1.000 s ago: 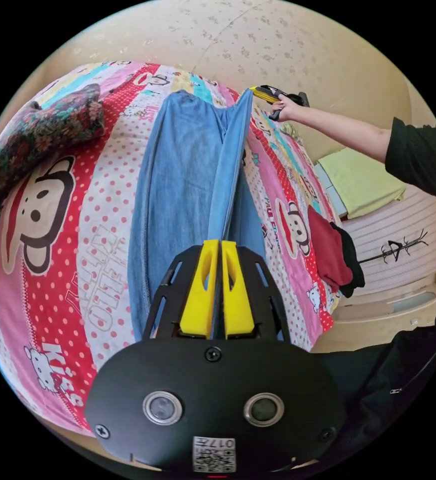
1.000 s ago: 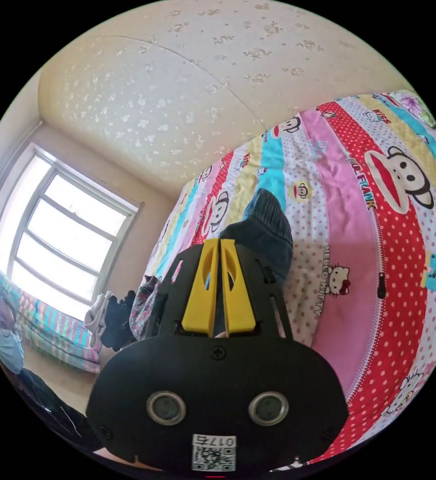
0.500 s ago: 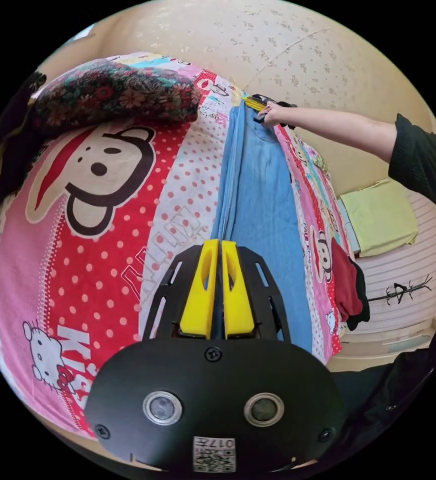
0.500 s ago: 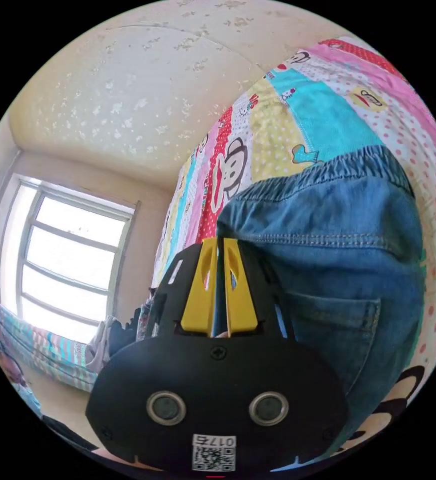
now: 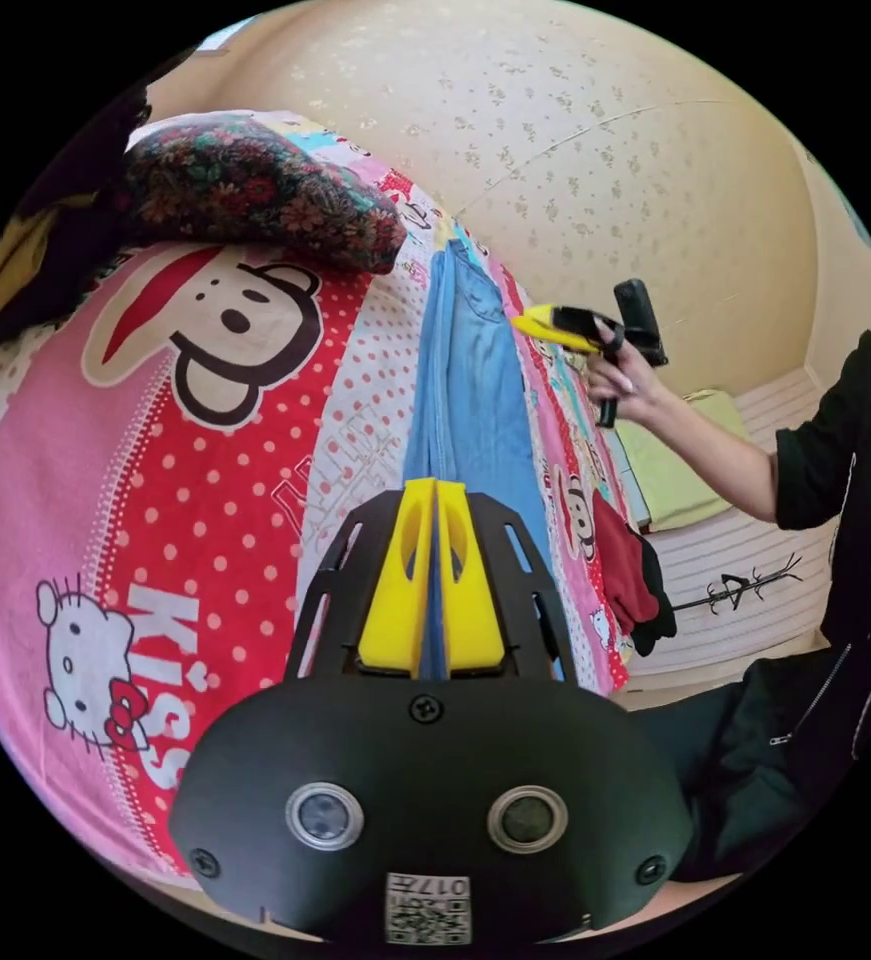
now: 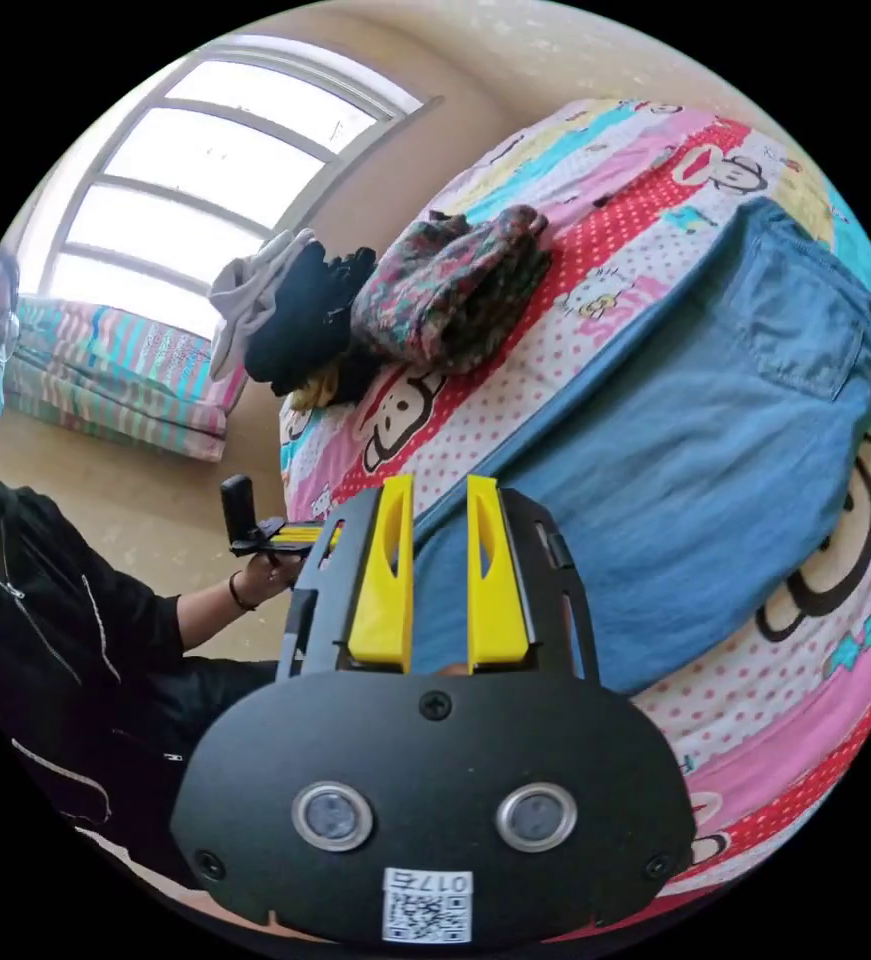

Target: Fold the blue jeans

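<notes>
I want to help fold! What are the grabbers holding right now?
The left hand-held gripper pinches the blue jeans at a leg-end edge. The right hand-held gripper is open, holding nothing.

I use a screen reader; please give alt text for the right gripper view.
The right gripper hangs open above blue jeans lying flat on a cartoon-print bedspread. The left gripper is at the bed's edge.

Hidden and cut-off parts around the bed

The near end of the blue jeans runs behind the left gripper; the clothes pile is too jumbled to sort; the bedspread runs off the right gripper view's edge.
</notes>
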Motion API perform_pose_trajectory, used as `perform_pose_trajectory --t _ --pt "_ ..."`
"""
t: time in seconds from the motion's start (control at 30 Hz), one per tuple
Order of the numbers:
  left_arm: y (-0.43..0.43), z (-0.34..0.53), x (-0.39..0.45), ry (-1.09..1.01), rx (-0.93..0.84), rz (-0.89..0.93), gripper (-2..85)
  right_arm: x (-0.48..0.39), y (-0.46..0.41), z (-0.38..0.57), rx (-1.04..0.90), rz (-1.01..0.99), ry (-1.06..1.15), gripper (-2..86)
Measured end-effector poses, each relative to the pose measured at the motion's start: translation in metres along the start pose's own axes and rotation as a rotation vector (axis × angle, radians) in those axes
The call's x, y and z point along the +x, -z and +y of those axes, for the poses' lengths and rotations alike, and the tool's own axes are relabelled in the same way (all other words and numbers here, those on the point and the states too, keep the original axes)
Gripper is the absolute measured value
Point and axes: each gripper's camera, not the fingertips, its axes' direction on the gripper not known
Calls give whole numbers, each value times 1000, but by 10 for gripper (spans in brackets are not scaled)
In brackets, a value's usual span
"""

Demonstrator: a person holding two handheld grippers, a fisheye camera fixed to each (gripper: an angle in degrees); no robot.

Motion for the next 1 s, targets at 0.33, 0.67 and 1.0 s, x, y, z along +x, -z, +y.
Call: perform_pose_trajectory --t 0.33,0.67,1.0 --pt "11 62 66 -253 -268 31 65 -86 -120 138 82 -94 -310 80" --pt "-7 85 98 -255 -338 -119 63 -126 -66 171 127 -12 -272 79" --pt "-23 91 128 -337 -448 -233 27 -154 -90 249 244 -79 -549 74"
